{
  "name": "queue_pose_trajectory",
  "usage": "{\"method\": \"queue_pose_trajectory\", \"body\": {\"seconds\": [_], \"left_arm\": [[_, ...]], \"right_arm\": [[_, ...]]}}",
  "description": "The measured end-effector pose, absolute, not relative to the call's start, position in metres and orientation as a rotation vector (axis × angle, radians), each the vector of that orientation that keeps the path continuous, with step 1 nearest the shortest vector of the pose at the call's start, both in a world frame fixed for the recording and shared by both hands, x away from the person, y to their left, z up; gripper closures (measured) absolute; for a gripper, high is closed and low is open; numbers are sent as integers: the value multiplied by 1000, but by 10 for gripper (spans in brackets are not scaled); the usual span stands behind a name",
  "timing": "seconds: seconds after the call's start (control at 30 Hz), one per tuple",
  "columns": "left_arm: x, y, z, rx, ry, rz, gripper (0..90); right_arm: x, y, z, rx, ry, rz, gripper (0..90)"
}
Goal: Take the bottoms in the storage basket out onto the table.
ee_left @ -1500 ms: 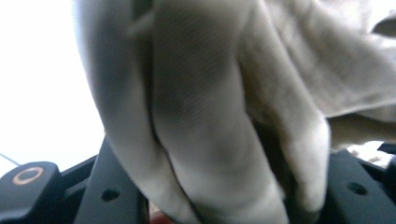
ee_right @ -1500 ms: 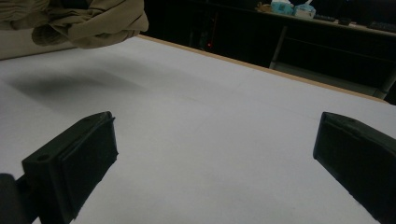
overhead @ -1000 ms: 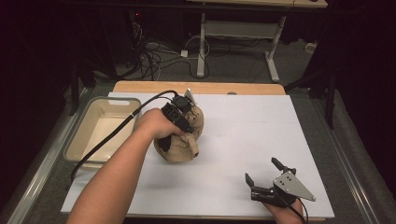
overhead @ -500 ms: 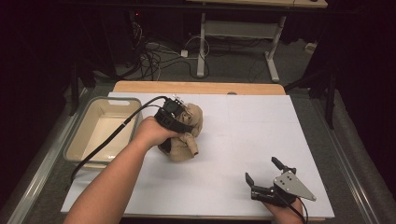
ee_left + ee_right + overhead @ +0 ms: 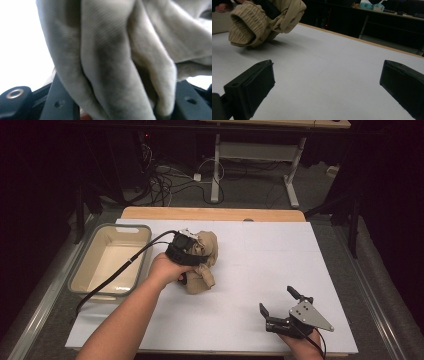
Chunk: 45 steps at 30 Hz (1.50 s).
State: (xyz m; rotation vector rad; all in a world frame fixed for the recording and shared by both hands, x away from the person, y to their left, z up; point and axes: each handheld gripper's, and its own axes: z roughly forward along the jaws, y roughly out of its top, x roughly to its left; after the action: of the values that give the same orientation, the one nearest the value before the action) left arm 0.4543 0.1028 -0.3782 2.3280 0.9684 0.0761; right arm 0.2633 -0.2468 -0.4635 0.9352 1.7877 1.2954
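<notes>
cloth (image 5: 202, 257): tan, bunched up, mid-left of the sheet, just right of the bin. Ribbed cuff end hangs down at its 6 o'clock and touches the sheet; the right gripper view shows that cuff opening (image 5: 243, 25) low over the surface.
left gripper (image 5: 187, 251): at 9 o'clock of the cloth, hand wrapped round it, jaws clamped on the cloth. Left gripper view has folds (image 5: 112, 62) packed between both jaws.
right gripper (image 5: 281, 306): at 4 o'clock from the cloth, well apart, near the front edge. Jaws wide apart, nothing between them, just bare sheet (image 5: 324, 82).
bin (image 5: 87, 277): pale, rectangular, at 9 o'clock of the cloth, off the sheet's left edge. The left gripper's cable (image 5: 125, 267) crosses its right rim.
sheet (image 5: 260, 265): white, covers the tabletop; wood strip (image 5: 212, 213) exposed at 12 o'clock.
</notes>
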Motion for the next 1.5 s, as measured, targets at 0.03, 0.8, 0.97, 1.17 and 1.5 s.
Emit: {"method": "queue_pose_trajectory", "body": {"seconds": [0.03, 0.8, 0.97, 1.17, 1.5], "left_arm": [[454, 104, -380, 2318, 965, 83, 529], [454, 91, -431, 2109, 942, 143, 343], [457, 85, -444, 2084, 952, 134, 302], [456, 74, -457, 2103, 938, 179, 238], [459, 69, -465, 2108, 948, 189, 154]], "right_arm": [[264, -247, -463, 935, 1788, 1294, 5], [270, -242, -466, 912, 1805, 1292, 5], [270, -243, -466, 922, 1800, 1289, 5], [269, -241, -467, 913, 1810, 1289, 5], [269, -240, -468, 909, 1818, 1282, 5]]}}
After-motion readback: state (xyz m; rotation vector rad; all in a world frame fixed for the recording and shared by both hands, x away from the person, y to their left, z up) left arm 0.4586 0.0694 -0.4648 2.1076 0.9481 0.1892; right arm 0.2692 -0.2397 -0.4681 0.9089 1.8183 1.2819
